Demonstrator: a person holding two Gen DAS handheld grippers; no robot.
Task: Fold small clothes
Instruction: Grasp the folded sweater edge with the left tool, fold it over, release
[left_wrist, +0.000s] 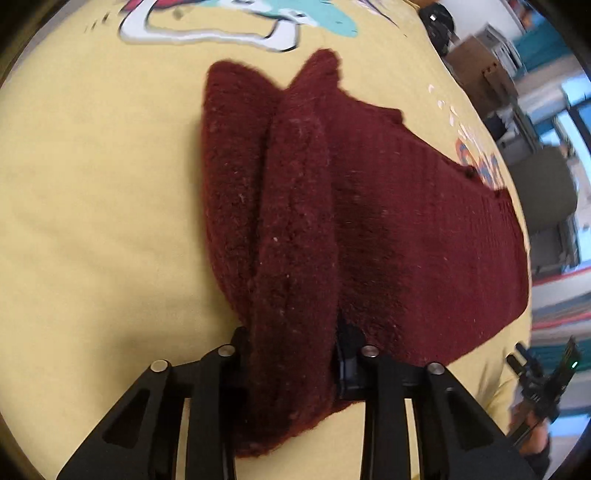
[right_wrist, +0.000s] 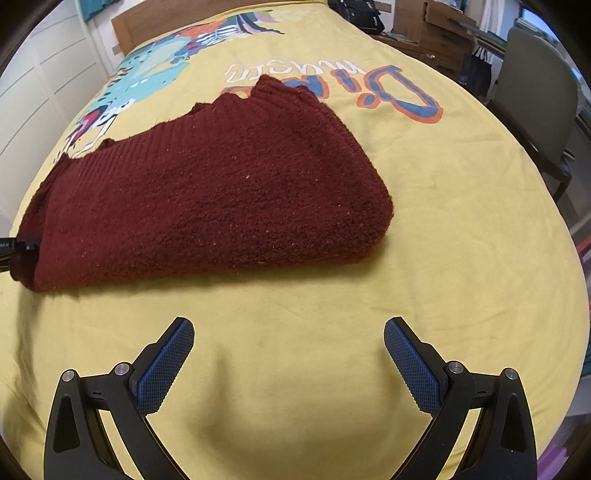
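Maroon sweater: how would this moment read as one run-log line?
left tongs: shut on maroon sweater edge | right tongs: open, empty, above yellow bedspread

Upside-down lettering on the yellow bedcover (right_wrist: 424, 236) — too distorted to read.

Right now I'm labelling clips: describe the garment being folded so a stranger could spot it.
On the yellow printed bedspread lies one dark red knitted sweater, folded over. It is the only clothing there, fuzzy, with one end pinched in the left tool.
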